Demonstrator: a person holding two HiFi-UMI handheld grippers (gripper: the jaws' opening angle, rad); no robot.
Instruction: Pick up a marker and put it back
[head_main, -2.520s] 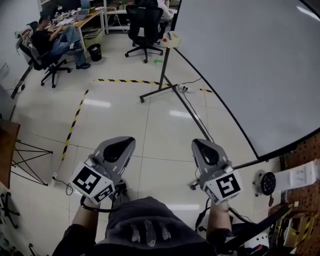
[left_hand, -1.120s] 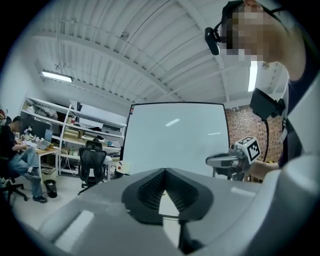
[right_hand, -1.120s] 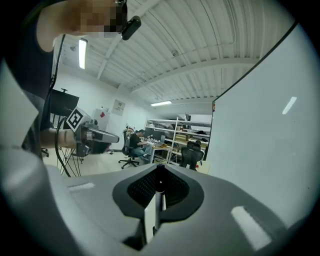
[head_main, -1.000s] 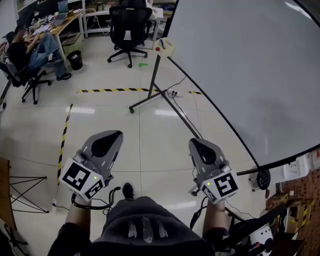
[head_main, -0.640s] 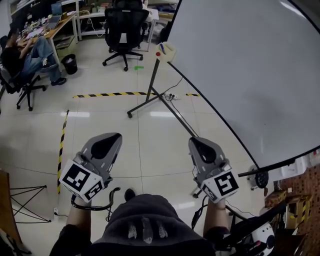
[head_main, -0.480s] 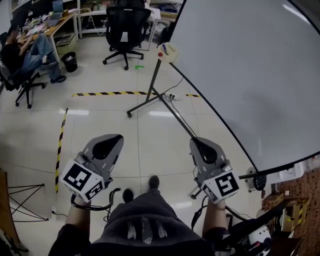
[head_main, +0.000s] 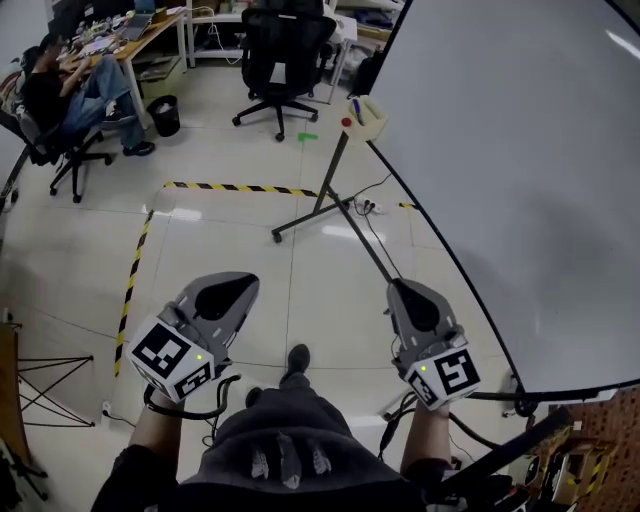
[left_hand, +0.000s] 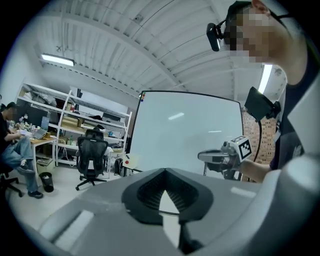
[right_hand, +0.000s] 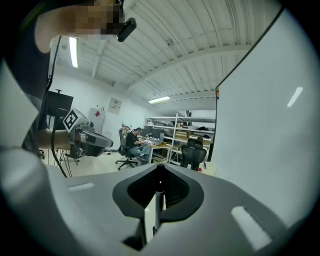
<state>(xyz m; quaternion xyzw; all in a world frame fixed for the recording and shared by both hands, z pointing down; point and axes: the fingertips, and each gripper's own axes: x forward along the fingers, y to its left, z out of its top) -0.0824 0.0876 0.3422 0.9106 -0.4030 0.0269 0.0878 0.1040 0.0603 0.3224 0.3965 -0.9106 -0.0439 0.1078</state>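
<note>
A small beige marker tray (head_main: 366, 117) sits at the near end of the big whiteboard (head_main: 520, 150), on top of its stand. A blue marker (head_main: 357, 106) stands in it, with a red round piece (head_main: 346, 122) on its side. The tray is far ahead of both grippers. The tray (right_hand: 210, 168) also shows in the right gripper view, and faintly in the left gripper view as a pale tray (left_hand: 131, 160). My left gripper (head_main: 244, 284) and right gripper (head_main: 404, 291) are held low in front of the person, both shut and holding nothing.
The whiteboard's black stand legs (head_main: 310, 212) spread over the tiled floor, with a power strip (head_main: 366, 206) beside them. A black office chair (head_main: 285, 45) stands beyond. A seated person (head_main: 75, 95) is at a desk at the far left. Yellow-black tape (head_main: 235, 187) marks the floor.
The person has stepped forward, one shoe now showing below. The tray and whiteboard have shifted right and slightly nearer in the head view. Both grippers stay shut, held as before.
</note>
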